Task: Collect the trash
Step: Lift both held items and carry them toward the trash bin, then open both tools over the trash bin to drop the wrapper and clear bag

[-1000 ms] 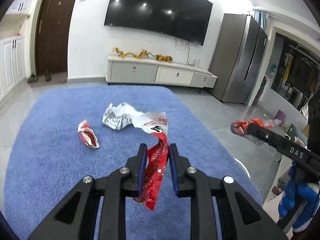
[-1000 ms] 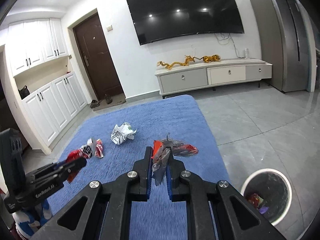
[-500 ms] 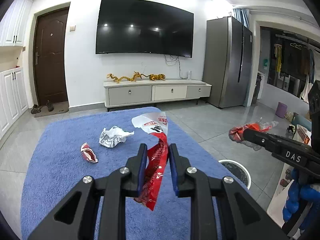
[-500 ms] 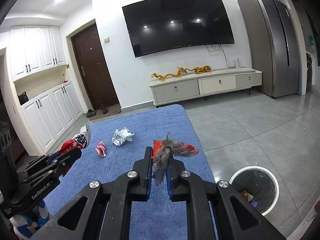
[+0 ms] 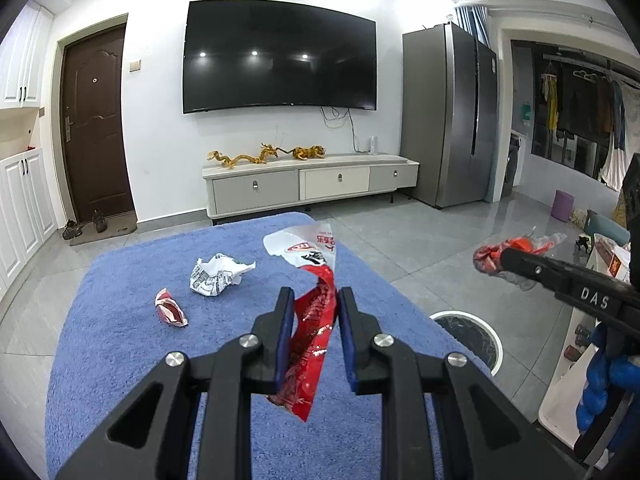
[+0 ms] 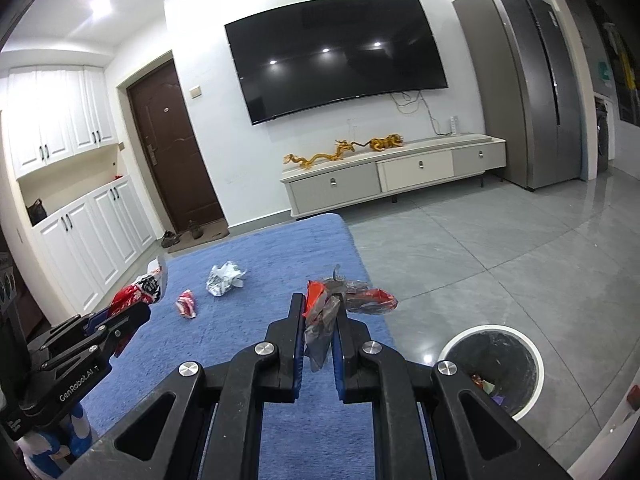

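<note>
My left gripper (image 5: pixel 313 294) is shut on a long red-and-white snack wrapper (image 5: pixel 310 320) and holds it above the blue rug (image 5: pixel 120 340). My right gripper (image 6: pixel 319 304) is shut on a crumpled red-and-clear wrapper (image 6: pixel 340 304), also held in the air. A crumpled white paper wrapper (image 5: pixel 218 274) and a small red-and-white wrapper (image 5: pixel 171 308) lie on the rug. The round white-rimmed trash bin (image 6: pixel 494 366), with some trash inside, stands on the grey floor to the right of the rug; it also shows in the left wrist view (image 5: pixel 468 338).
A TV cabinet (image 5: pixel 312 184) with golden figurines stands at the far wall under a large TV. A steel fridge (image 5: pixel 448 120) is at the back right, a brown door (image 5: pixel 98 128) and white cupboards at the left. Boxes and clutter sit at the far right.
Both grippers have risen and levelled with their wrappers still held; the rug and loose trash look farther below, and the bin has come into the left wrist view.
</note>
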### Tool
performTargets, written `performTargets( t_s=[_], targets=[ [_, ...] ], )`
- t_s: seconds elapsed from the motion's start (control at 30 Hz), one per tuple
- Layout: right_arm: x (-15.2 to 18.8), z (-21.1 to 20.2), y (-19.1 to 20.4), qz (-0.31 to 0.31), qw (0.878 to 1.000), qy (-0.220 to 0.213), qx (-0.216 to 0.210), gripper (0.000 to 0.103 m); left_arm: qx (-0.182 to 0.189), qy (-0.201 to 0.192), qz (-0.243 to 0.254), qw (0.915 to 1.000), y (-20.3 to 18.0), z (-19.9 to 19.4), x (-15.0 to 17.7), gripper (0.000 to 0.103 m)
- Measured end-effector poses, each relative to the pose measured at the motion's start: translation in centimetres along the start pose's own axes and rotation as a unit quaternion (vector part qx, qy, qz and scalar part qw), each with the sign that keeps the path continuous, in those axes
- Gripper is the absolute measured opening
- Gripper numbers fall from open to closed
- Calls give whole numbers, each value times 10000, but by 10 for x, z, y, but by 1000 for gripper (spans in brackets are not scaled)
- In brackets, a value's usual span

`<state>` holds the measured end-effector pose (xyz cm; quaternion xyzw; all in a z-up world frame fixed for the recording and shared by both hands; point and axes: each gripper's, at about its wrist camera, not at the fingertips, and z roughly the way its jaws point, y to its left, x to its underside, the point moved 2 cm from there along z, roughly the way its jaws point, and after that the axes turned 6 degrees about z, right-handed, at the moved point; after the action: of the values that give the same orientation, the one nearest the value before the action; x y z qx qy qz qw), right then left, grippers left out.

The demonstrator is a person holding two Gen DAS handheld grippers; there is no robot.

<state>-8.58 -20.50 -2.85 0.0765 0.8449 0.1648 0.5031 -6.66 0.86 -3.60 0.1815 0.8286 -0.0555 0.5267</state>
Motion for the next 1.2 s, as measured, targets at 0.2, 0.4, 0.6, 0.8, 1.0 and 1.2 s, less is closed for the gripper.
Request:
performTargets(
  t_s=[0.2, 0.4, 0.6, 0.8, 1.0, 1.2],
  targets=[
    [-1, 5, -24, 158, 9997, 10, 180, 11, 29, 211, 99, 9997, -4, 22, 0, 21],
    [-4, 10, -46, 294, 9990, 16, 348, 11, 118, 414, 271, 9987, -15, 49, -6, 21],
    [-10, 10, -84, 488, 9963, -103, 698, 11, 437, 600, 486, 9961, -41, 82, -23, 21],
    [-1, 26, -143, 1010, 9901, 54, 978, 11, 1178, 1006, 693, 9855, -91, 136, -33, 21],
    [15, 54, -207, 1567, 9788, 382, 1264, 12, 1831, 1446, 922, 9680, -152, 199, -36, 22],
    [37, 83, -255, 2003, 9651, 761, 1504, 12, 2112, 1810, 1114, 9541, -201, 252, -28, 22]
  ],
)
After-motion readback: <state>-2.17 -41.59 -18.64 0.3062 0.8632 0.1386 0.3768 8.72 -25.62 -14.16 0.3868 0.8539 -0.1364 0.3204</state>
